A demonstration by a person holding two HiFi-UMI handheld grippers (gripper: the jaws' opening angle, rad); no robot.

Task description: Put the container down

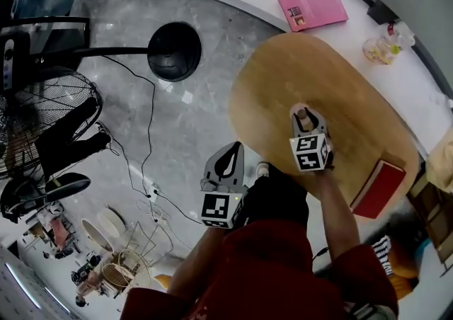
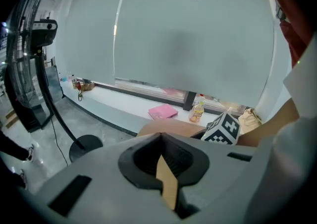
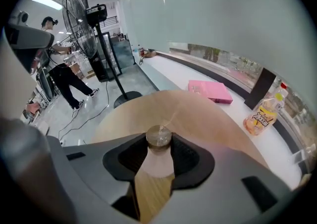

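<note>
Right hand-held gripper (image 3: 159, 135) part-open, clamping container (image 3: 158, 154) over table (image 3: 198, 114); left hand-held gripper (image 2: 159, 138) clenched, empty.

The container's (image 3: 157, 152) sides seem hidden between jaws.

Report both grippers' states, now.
Left gripper: closed, nothing between its jaws.
Right gripper: closed on the small metal-capped container.

pink book (image 3: 210, 91) and bottle (image 3: 261, 116) on the white ledge (image 3: 188, 72), fan (image 3: 80, 17) standing well apart.
</note>
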